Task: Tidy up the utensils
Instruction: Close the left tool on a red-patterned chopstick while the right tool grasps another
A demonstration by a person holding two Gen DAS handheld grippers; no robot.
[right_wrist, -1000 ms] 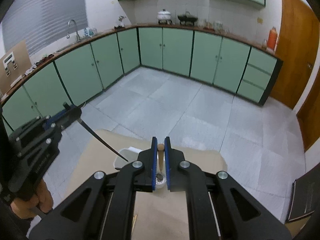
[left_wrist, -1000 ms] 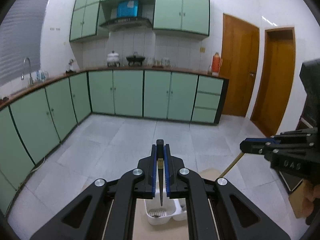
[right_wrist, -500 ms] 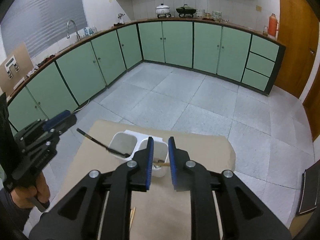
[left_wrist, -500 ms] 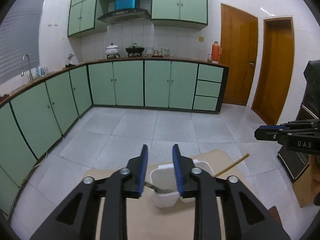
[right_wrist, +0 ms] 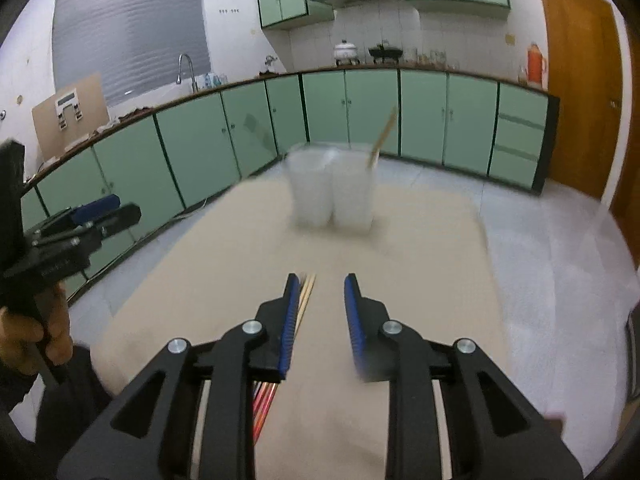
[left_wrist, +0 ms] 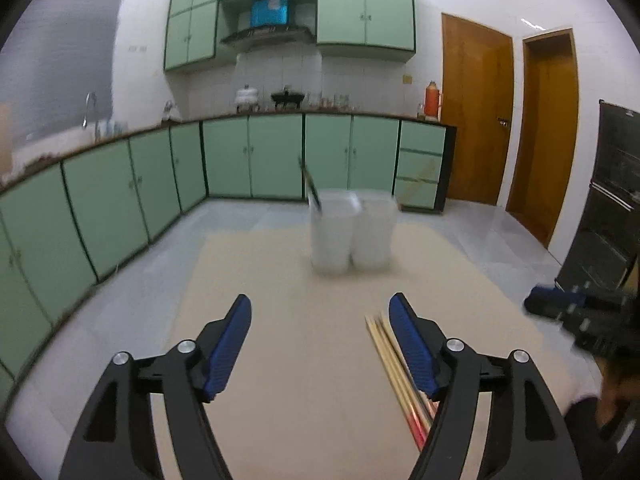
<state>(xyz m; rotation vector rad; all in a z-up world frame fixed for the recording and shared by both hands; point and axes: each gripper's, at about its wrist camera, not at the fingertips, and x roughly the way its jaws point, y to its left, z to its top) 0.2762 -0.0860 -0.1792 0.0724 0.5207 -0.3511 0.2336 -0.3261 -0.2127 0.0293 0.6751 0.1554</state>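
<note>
With 1 dark utensil (left_wrist: 310, 184) and 1 wooden one (right_wrist: 383, 136) standing in the far white holder (left_wrist: 352, 236), both emptied grippers, left (left_wrist: 320, 344) and right (right_wrist: 322, 308), jaws opening, hang over the near chopsticks (left_wrist: 394, 364), seemingly the next pick, which needs 1 gripper astride them.

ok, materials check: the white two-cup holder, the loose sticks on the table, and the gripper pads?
Holder: looks like translucent white plastic; light passes through the walls, though motion blur hides the finish.
Sticks: probably bamboo or wood chopsticks; pale tan, matte, with reddish ends near the camera.
Gripper pads: likely blue rubber or soft plastic; ribbed, matte faces on black hard plastic fingers.
</note>
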